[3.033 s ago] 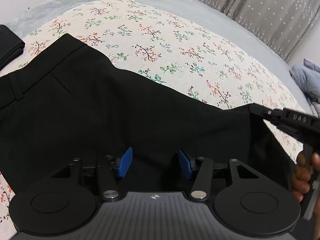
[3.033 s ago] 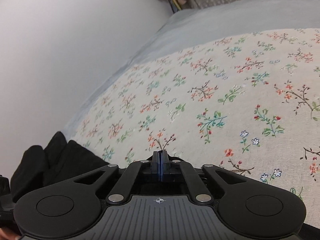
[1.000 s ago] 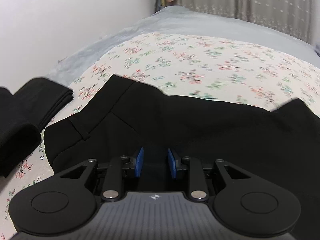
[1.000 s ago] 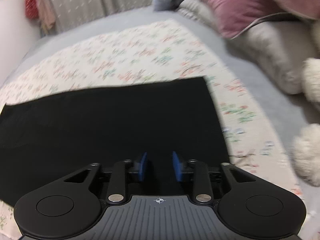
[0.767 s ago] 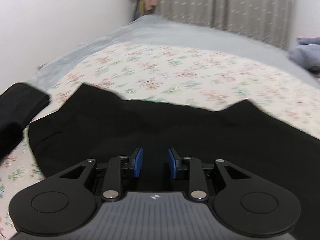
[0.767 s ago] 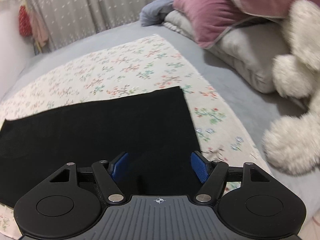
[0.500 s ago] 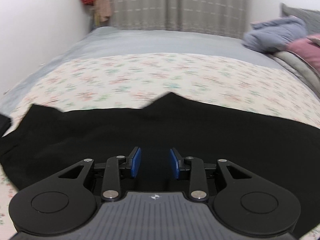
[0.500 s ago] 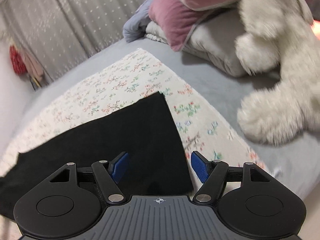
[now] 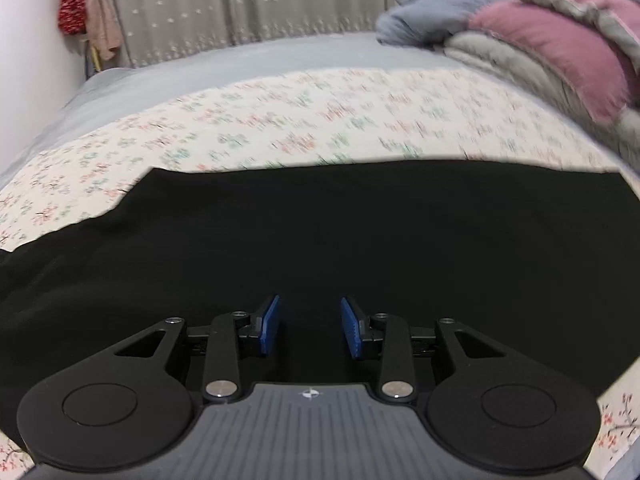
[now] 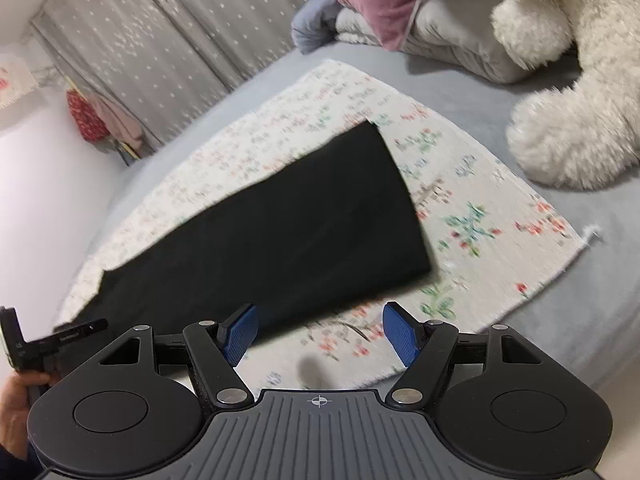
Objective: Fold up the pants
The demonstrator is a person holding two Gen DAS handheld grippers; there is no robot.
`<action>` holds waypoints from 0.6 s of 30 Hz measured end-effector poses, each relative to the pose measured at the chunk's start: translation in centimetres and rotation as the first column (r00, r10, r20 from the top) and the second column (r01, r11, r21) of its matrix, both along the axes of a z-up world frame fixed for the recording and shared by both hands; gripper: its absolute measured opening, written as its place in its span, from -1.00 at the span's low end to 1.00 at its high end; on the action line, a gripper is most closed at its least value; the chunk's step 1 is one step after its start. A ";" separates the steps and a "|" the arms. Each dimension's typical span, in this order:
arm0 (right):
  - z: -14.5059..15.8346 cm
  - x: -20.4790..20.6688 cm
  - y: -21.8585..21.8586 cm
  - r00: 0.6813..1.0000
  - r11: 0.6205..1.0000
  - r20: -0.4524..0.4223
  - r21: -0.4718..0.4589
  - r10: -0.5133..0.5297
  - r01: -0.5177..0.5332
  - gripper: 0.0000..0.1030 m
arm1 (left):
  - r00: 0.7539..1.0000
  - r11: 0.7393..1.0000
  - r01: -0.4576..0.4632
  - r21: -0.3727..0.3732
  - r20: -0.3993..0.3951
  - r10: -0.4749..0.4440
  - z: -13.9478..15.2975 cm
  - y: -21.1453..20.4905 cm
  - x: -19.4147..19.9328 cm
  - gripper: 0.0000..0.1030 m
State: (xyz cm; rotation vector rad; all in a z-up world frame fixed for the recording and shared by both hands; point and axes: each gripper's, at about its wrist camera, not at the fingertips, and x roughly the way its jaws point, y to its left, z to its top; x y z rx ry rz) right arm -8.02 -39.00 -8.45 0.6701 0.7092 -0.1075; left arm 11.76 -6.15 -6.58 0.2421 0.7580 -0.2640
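Black pants (image 9: 320,232) lie flat, stretched lengthwise across a floral cloth (image 9: 320,120) on the bed. My left gripper (image 9: 309,312) hovers over their middle with a clear gap between the blue pads and nothing pinched. In the right wrist view the pants (image 10: 280,232) end in a straight hem at the right. My right gripper (image 10: 320,312) stands wide open just in front of the pants' near edge, close to that hem, over the floral cloth (image 10: 480,220). The left gripper (image 10: 76,330) shows at the far left, held by a hand (image 10: 16,396).
A white plush toy (image 10: 568,120) and stacked pink and grey pillows (image 9: 560,40) lie past the hem end on the grey sheet (image 10: 600,280). Curtains (image 9: 240,0) hang behind the bed, and a white wall runs along the left.
The left view has swept right along the pants, from the waistband to the legs; the folded black pile has left the view. The right gripper let go, opened wide and swung to the hem end.
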 end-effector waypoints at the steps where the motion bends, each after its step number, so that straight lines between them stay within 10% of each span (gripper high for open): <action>1: -0.2 -0.2 -0.1 1.000 1.000 -0.003 0.002 -0.006 0.006 0.36 | 1.000 1.000 0.002 0.012 -0.010 -0.002 -0.6 -0.3 0.0 -0.28; 18: -3.1 -0.1 -2.3 0.955 0.939 0.025 0.191 -0.295 0.285 0.14 | 1.000 1.000 -0.015 -0.025 -0.026 0.014 -1.1 -0.4 -0.5 -0.21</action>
